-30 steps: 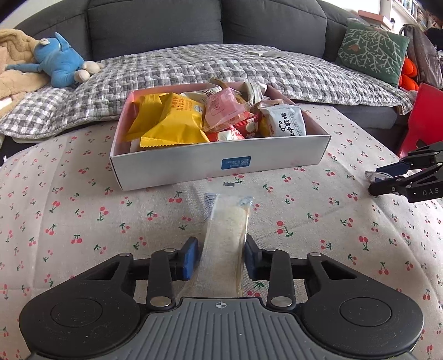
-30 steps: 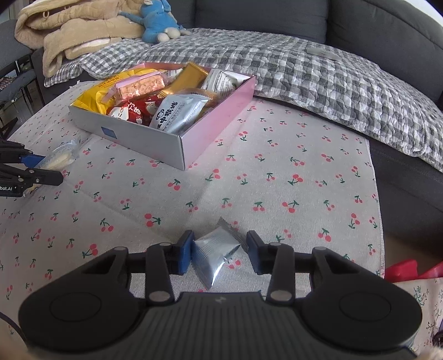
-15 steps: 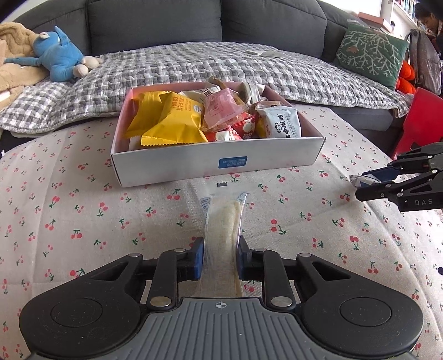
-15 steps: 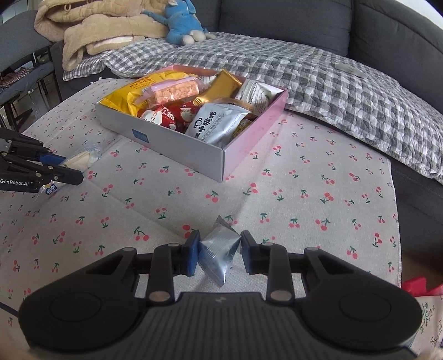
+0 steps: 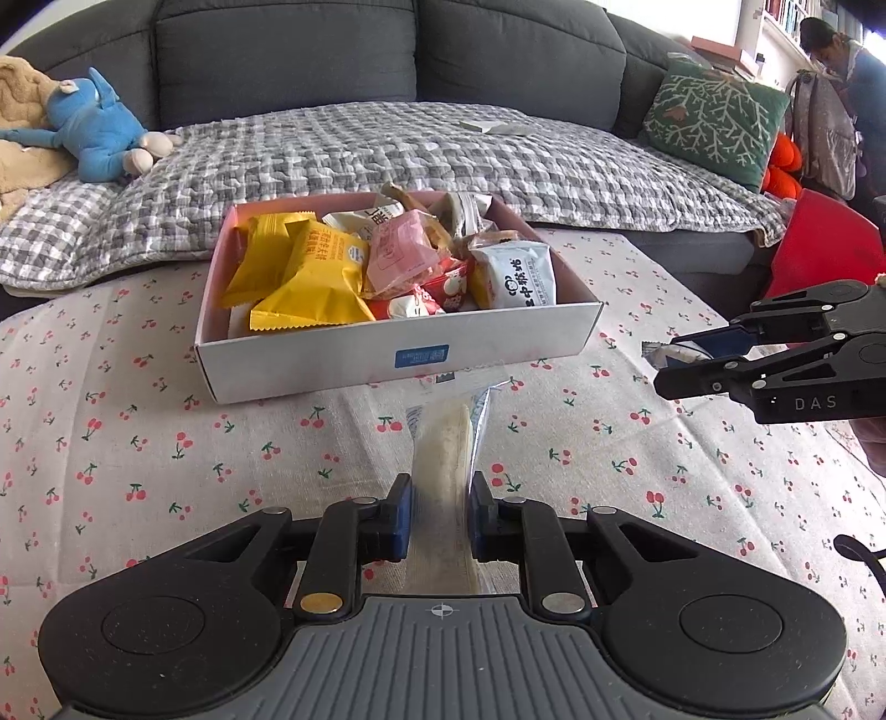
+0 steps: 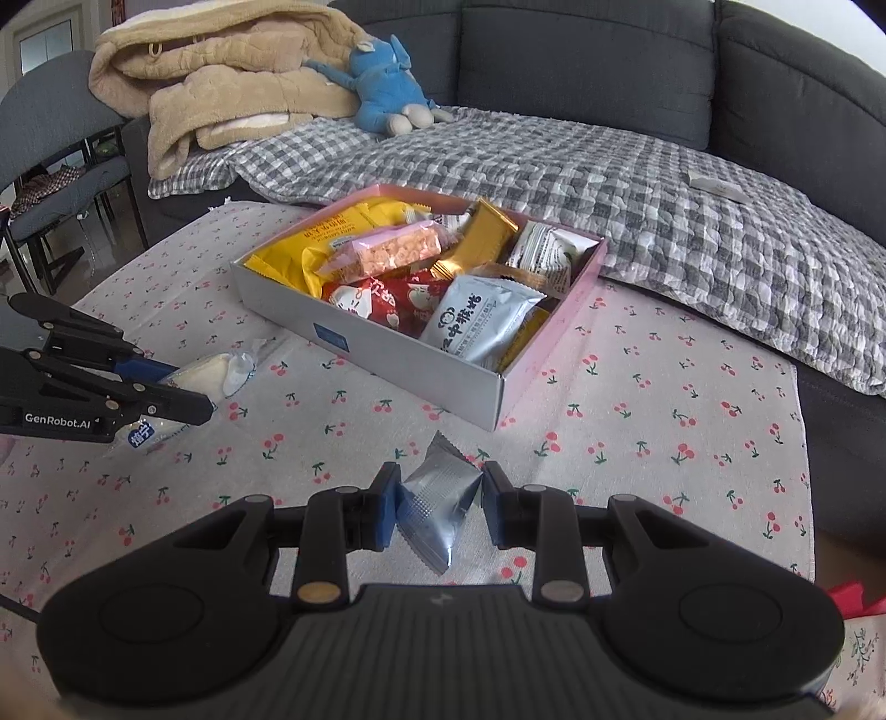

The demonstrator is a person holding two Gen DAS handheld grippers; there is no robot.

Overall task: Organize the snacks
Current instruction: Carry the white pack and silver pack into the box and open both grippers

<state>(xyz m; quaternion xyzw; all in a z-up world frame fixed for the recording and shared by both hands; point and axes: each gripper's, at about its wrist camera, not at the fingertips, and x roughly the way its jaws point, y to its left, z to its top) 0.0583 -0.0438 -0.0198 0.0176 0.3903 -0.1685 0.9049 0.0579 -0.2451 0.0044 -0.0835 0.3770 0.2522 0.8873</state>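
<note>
- One open snack box (image 5: 310,360) is seen on the cherry-print cloth (image 5: 138,443).
- Two yellow packets (image 5: 310,277) are counted inside.
- Two grippers are shown, each clamped on one packet.
- One blue plush toy (image 5: 99,133) is pictured.

I log, off-task: dark grey sofa (image 5: 288,50); grey checked blanket (image 5: 387,149) over its seat; blue plush toy (image 5: 94,133) lying on the blanket beside a beige fleece (image 6: 221,72); green leaf-pattern cushion (image 5: 714,119); cherry-print tablecloth (image 5: 138,443); grey chair (image 6: 50,160); red object (image 5: 819,249), unidentified.
</note>
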